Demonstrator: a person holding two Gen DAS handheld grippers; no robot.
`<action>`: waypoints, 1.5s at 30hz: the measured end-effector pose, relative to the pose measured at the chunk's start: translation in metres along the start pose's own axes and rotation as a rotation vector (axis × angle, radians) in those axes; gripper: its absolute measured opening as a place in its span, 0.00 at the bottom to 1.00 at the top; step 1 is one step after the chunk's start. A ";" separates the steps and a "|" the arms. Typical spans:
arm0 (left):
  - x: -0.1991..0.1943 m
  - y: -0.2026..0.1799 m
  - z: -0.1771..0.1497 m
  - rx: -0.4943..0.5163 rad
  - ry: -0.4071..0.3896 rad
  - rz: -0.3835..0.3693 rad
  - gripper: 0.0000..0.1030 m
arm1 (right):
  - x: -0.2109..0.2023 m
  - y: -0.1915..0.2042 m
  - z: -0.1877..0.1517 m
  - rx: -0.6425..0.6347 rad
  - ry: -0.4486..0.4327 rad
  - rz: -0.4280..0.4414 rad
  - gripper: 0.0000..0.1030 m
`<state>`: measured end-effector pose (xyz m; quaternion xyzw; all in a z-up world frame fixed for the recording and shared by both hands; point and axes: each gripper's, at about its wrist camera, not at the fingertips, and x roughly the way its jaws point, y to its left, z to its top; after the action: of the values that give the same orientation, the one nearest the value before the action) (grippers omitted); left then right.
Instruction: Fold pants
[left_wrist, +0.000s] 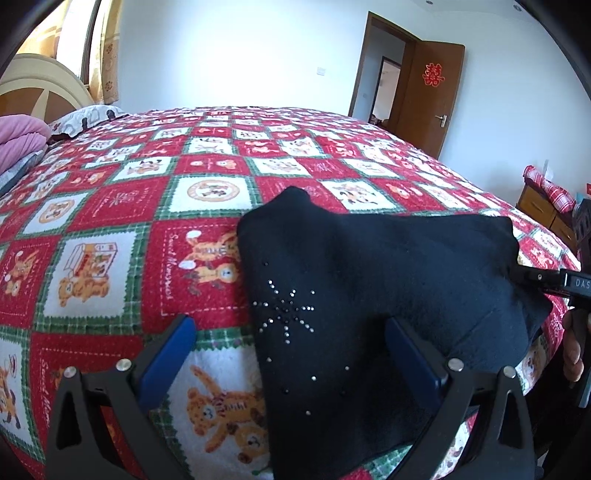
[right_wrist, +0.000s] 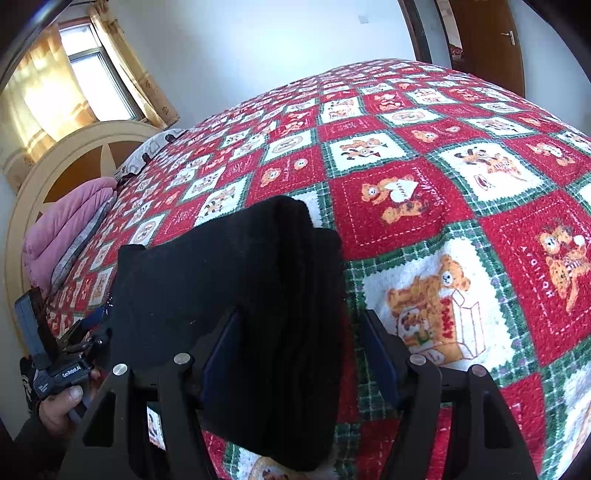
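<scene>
Black folded pants (left_wrist: 388, 273) with a rhinestone star lie on the red teddy-bear quilt (left_wrist: 110, 206) near the bed's front edge. My left gripper (left_wrist: 293, 336) stands open. Its left pad is over bare quilt and its right finger rests over the cloth. At the pants' right edge my right gripper (left_wrist: 528, 277) reaches in from the side. In the right wrist view the pants (right_wrist: 221, 280) show as a thick stack whose folded end lies between the fingers of my right gripper (right_wrist: 301, 350). The jaws are open, with a gap beside the right pad. My left gripper (right_wrist: 92, 332) is at the pants' far corner, held by a hand (right_wrist: 59, 402).
A pink folded blanket (left_wrist: 18, 144) and a pillow (left_wrist: 88, 116) lie by the headboard at the left. A brown door (left_wrist: 428, 96) stands open beyond the bed. A wooden cabinet (left_wrist: 543, 210) stands off the bed's right side. The quilt (right_wrist: 443, 184) spreads wide behind the pants.
</scene>
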<state>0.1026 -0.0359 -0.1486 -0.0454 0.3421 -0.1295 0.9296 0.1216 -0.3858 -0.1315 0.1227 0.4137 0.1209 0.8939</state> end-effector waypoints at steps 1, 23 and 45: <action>0.000 0.000 0.000 -0.004 0.000 0.001 1.00 | 0.001 0.000 0.000 0.004 -0.005 0.003 0.65; -0.026 0.024 0.012 -0.166 -0.021 -0.239 0.12 | -0.030 0.038 0.007 -0.049 -0.099 0.161 0.24; -0.049 0.193 0.027 -0.339 -0.123 0.194 0.15 | 0.192 0.276 0.138 -0.422 0.180 0.331 0.24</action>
<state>0.1244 0.1631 -0.1305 -0.1758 0.3043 0.0230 0.9359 0.3168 -0.0814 -0.0934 -0.0114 0.4316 0.3593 0.8274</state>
